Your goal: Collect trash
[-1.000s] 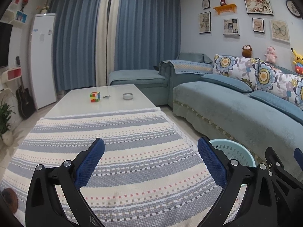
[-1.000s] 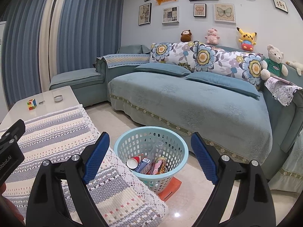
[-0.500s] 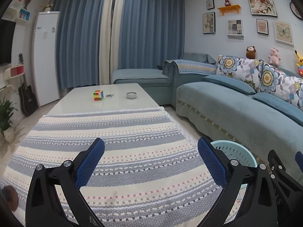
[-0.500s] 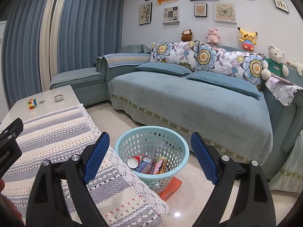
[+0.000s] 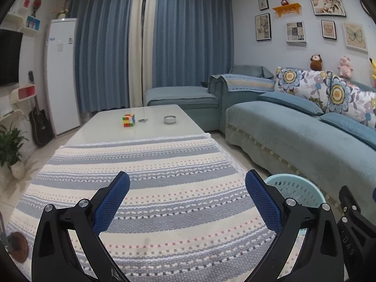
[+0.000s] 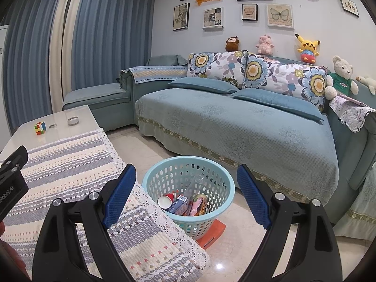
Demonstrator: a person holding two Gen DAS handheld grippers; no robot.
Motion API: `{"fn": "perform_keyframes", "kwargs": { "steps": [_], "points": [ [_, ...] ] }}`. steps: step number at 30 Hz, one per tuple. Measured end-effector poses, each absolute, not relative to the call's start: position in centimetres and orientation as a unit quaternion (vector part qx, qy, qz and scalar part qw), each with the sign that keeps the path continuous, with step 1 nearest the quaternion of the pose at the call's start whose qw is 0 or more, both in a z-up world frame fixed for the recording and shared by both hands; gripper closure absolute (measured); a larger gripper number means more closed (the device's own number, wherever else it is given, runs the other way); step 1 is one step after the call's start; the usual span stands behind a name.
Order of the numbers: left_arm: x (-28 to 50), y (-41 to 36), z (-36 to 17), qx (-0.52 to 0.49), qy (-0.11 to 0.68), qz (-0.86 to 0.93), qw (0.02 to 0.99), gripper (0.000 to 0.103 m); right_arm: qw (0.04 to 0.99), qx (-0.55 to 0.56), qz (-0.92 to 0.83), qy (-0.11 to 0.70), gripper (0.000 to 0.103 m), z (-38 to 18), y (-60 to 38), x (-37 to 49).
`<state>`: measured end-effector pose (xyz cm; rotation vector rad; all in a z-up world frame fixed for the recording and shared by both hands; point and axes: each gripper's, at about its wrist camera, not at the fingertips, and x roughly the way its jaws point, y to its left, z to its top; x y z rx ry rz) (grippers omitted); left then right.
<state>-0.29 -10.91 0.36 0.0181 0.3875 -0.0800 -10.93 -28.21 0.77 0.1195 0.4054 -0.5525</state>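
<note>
Over the last second very little has changed; the left view has tilted slightly, so the striped woven cloth over the surface sits a little lower in frame, while the right view has barely shifted. The left hand-held gripper hangs wide open over the cloth with nothing between its blue pads; the right hand-held gripper is equally wide open and empty, above the pale blue perforated plastic basket on the floor. The trash lies inside that basket: a red-and-white paper cup at 9 o'clock, a clear plastic bottle leaning toward 12, and colourful wrappers beside them. The cloth shows no litter; at its 12 o'clock only a colour cube and a small round grey dish stand, so the collecting seems finished.
</note>
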Motion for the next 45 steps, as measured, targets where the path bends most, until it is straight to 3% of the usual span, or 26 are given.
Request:
{"fn": "perform_keyframes", "kwargs": {
  "steps": [45],
  "points": [
    [-0.89,-10.18,0.91,-0.001,0.184,-0.027,0.983,0.008,0.942,0.055,-0.27,0.192,0.02,0.71,-27.89,-11.65]
  ]
}}
